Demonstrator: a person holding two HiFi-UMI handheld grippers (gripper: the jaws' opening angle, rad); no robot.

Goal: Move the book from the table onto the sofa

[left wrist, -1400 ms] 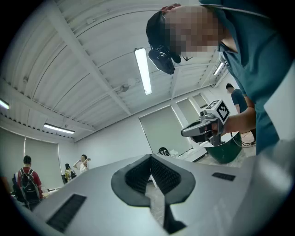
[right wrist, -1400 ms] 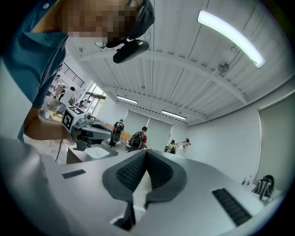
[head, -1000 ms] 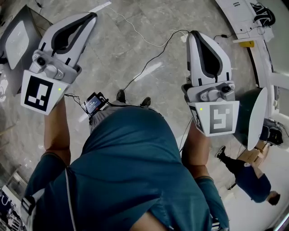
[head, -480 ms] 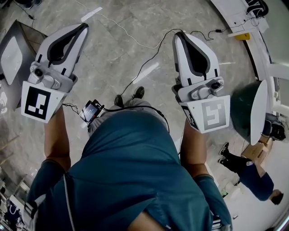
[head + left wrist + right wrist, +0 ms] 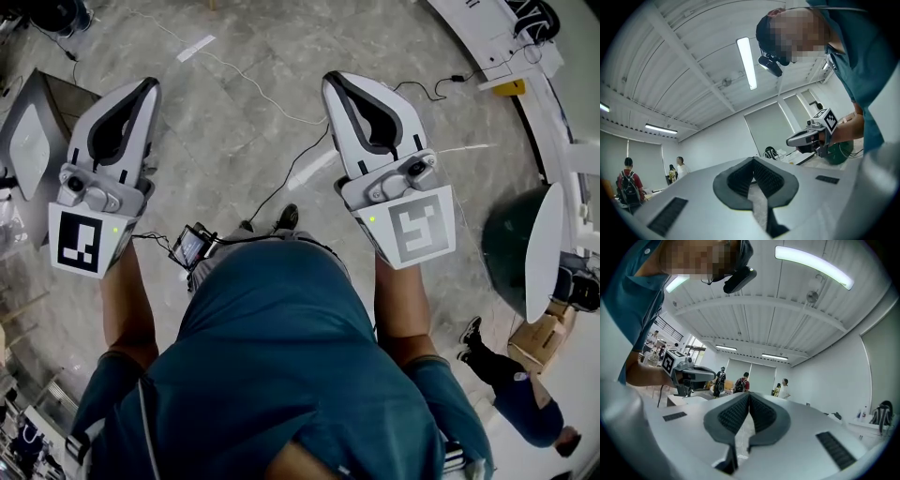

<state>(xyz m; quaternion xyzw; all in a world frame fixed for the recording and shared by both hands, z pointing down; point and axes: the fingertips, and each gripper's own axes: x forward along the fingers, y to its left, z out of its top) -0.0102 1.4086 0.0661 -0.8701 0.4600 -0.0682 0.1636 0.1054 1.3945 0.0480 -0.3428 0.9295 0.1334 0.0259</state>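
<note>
No book and no sofa shows in any view. In the head view my left gripper and my right gripper are held out over a grey marble floor, both pointing away from me. Each has its jaws pressed together with nothing between them. The left gripper view looks up at the ceiling past its own shut jaws and shows the right gripper off to the side. The right gripper view likewise shows its own shut jaws and the left gripper.
A black cable runs across the floor ahead. A grey box stands at the left. A curved white table and a dark green round stand are at the right, with a person walking beyond. Several people stand far off.
Both grippers have drifted up and to the left in the head view, the right one more. The floor scene has shifted with them. Both stay shut.
</note>
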